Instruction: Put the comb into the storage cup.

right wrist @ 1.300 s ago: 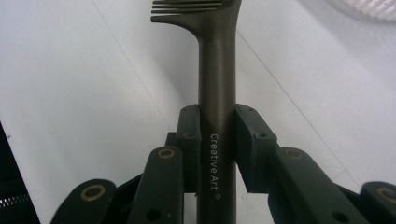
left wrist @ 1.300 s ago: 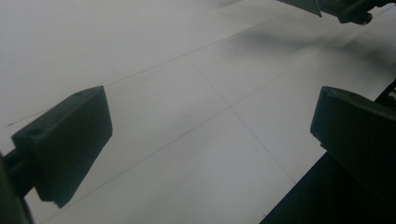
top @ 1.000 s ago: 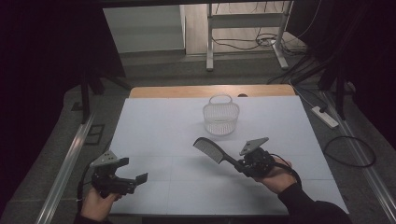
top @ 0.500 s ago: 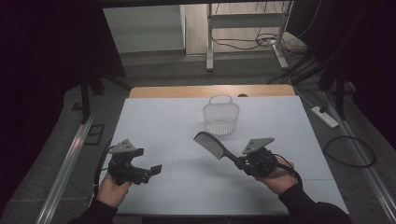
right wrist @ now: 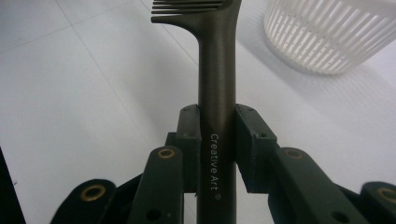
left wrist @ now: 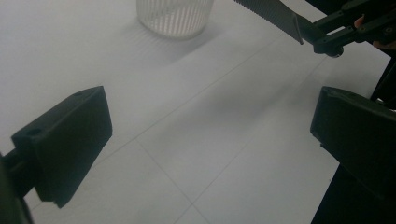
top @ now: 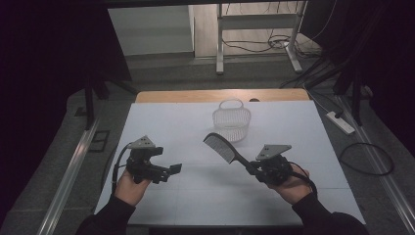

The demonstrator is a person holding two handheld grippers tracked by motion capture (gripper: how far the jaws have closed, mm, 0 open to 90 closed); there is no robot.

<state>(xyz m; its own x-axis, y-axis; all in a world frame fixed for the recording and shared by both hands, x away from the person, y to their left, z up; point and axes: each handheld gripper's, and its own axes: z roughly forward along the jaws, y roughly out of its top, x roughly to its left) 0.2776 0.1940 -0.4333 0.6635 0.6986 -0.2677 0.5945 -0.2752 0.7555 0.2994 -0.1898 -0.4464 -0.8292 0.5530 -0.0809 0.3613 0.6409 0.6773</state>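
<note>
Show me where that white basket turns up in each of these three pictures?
High view: white basket at table centre, far side.
Left gripper view: top edge, left of middle.
Right gripper view: upper right corner.
Shared landmark: the comb beside it, held by the right gripper.

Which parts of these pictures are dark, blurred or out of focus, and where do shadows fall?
High view: dark around the edges, the white table the brightest part. Left gripper view: its own black jaws are soft and blurred, and the basket throws a faint shadow toward the camera. Right gripper view: the comb handle is sharp, its lettering readable, while the basket behind looks slightly soft.
</note>
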